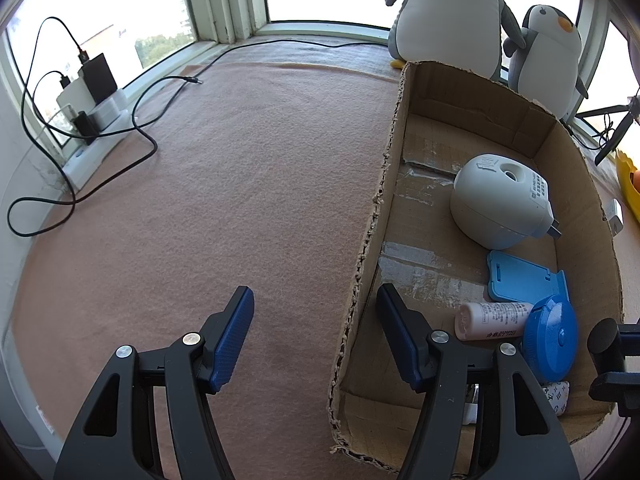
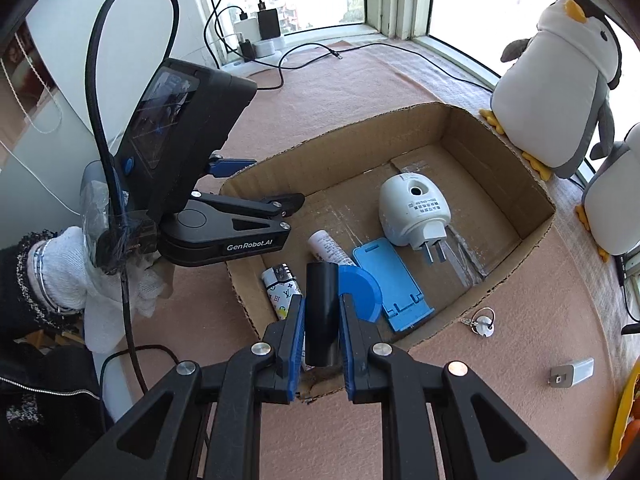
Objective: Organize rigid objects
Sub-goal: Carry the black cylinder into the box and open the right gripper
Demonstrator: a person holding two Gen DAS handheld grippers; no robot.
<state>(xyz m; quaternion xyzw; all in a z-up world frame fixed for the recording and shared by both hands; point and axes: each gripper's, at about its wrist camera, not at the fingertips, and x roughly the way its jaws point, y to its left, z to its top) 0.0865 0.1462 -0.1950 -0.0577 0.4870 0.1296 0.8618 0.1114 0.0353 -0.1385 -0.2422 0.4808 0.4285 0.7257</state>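
An open cardboard box (image 2: 340, 136) sits on the pink carpet. Inside it lie a white plug-in device (image 2: 412, 208), a blue phone stand (image 2: 394, 284), a round blue case (image 2: 360, 288), a white tube (image 2: 328, 248) and a patterned lighter (image 2: 280, 284). My right gripper (image 2: 322, 300) is shut on a black cylinder (image 2: 322, 312), held upright over the box's near wall. My left gripper (image 1: 315, 292) stands open astride the box's side wall (image 1: 384, 200), one finger outside and one inside, with the pads off the cardboard.
Two plush penguins (image 2: 556, 80) stand behind the box. Keys (image 2: 482, 322) and a small white charger (image 2: 572, 374) lie on the carpet right of it. Cables and a power strip (image 1: 92, 120) sit by the window. A gloved hand (image 2: 68, 272) holds the left gripper.
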